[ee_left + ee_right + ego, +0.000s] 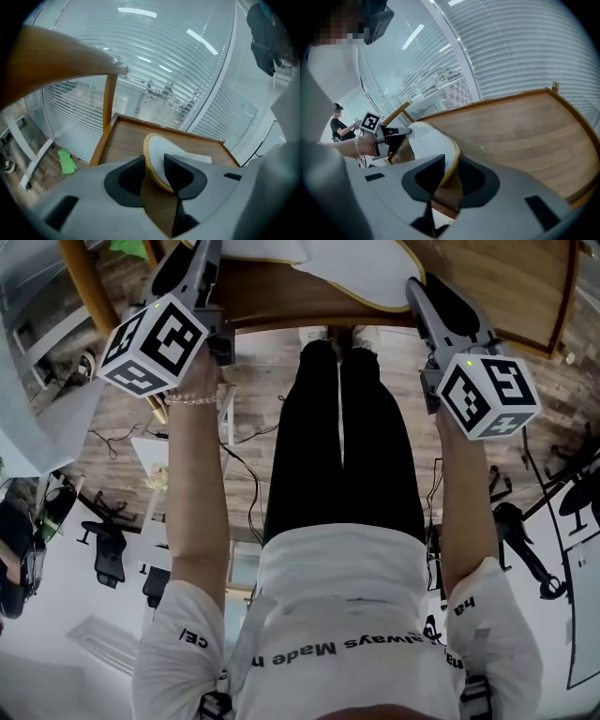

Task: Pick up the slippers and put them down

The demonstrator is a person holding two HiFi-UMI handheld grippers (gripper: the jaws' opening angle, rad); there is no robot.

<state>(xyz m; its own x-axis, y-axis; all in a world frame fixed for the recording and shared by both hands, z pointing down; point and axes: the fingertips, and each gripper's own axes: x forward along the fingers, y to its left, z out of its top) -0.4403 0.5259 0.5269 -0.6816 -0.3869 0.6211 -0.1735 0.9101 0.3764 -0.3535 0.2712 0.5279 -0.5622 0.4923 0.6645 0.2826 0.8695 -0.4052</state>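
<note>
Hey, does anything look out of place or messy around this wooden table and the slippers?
Nothing spilled or damaged. The white slipper sits tilted, its yellow rim pinched in the left tongs over the wooden table. A green crumpled thing lies on the floor beside the table.

Overall light: bright and even in all three views.
Sources: long white ceiling light strips (136, 11) show as glare streaks across the glass wall with slatted blinds (154, 70).
Shadows: soft and faint on the brown wooden table top (525, 131).
Distortion: both gripper views are fisheye, with bowed lines and black corners.
Focus: the white slipper with a yellow rim (157, 161) is sharp; the orange-brown wooden rail (51, 61) near the lens is blurred.
</note>
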